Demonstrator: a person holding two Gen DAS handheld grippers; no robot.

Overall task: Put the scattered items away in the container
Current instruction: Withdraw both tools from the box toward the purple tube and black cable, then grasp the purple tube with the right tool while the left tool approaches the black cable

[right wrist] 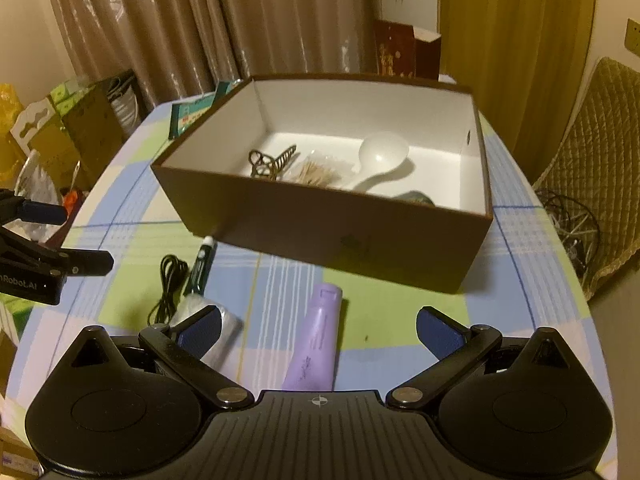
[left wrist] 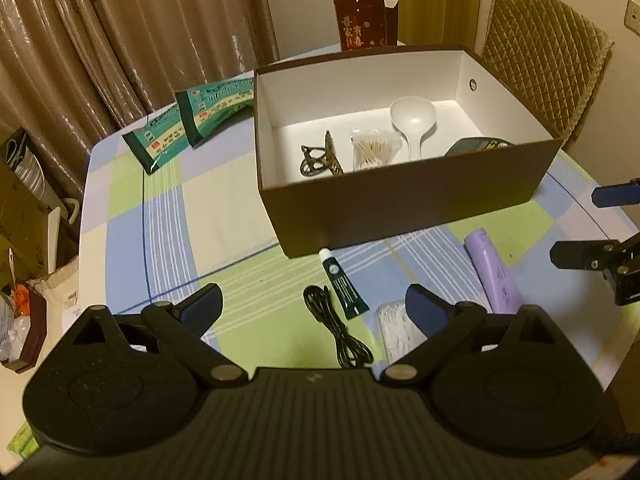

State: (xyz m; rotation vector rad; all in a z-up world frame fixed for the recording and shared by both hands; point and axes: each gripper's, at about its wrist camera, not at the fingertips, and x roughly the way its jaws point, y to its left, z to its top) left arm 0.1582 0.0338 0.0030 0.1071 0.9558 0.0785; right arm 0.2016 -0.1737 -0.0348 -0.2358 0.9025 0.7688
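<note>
A brown box [left wrist: 400,208] with a white inside stands open on the checked tablecloth; it also shows in the right wrist view [right wrist: 320,236]. Inside lie a white spoon [left wrist: 412,120], a bag of cotton swabs [left wrist: 374,150], a bronze hair clip [left wrist: 320,158] and a dark tin [left wrist: 476,146]. In front of the box lie a green tube [left wrist: 344,286], a black cable [left wrist: 340,332], a clear packet [left wrist: 396,334] and a purple tube [right wrist: 316,344]. My left gripper [left wrist: 314,308] is open above the cable. My right gripper [right wrist: 318,330] is open above the purple tube.
Two green snack packets [left wrist: 192,124] lie left of the box. A dark red carton [left wrist: 364,22] stands behind it. A quilted chair [left wrist: 548,68] is at the right. Boxes and clutter [left wrist: 24,216] sit off the table's left edge.
</note>
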